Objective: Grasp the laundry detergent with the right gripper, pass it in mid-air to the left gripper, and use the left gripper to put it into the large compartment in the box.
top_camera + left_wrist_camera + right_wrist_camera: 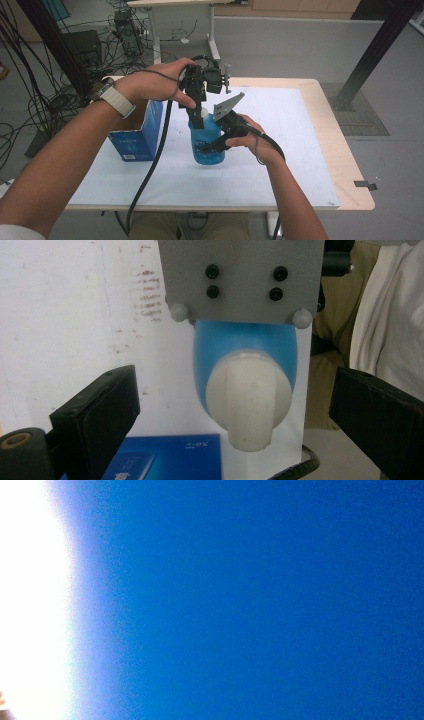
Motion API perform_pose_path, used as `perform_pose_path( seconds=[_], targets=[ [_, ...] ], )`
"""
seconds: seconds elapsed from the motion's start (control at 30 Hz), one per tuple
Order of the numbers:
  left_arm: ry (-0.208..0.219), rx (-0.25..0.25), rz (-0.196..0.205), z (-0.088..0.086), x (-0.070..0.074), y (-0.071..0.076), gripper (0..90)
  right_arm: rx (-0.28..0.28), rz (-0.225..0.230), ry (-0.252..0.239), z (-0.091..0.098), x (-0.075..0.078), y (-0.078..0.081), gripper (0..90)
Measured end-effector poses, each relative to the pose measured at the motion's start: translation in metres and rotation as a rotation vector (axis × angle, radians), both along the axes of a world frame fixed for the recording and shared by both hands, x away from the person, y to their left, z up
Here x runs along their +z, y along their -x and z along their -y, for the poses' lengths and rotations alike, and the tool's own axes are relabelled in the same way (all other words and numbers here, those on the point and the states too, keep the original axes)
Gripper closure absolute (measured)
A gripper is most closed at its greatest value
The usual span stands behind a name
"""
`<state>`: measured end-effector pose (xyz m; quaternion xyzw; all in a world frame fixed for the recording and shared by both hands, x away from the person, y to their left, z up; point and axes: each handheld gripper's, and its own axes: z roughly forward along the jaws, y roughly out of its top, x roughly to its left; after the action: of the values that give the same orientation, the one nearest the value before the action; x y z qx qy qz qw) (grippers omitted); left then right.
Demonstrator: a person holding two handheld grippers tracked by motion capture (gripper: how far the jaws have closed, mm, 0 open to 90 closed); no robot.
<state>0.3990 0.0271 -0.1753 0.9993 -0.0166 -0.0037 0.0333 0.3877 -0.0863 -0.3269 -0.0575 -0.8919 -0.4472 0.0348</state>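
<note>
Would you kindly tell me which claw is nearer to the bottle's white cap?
Left. The left claw hangs open around the white cap; the right claw grips the blue bottle lower, on its body.

The counter (280,165) is left open right of the blue bottle (207,145); passage on its left is blocked by the blue box (137,135) standing near it.
</note>
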Motion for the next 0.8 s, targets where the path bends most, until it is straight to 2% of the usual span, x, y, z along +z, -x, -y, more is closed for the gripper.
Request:
perform_pose_path(
  seconds=[0.8],
  targets=[
    [0.012, -0.002, -0.003, -0.0001, -0.0008, -0.0002, 7.0, -0.004, -0.001, -0.003, 0.0013, 0.0007, 0.0011, 43.2]
  ],
)
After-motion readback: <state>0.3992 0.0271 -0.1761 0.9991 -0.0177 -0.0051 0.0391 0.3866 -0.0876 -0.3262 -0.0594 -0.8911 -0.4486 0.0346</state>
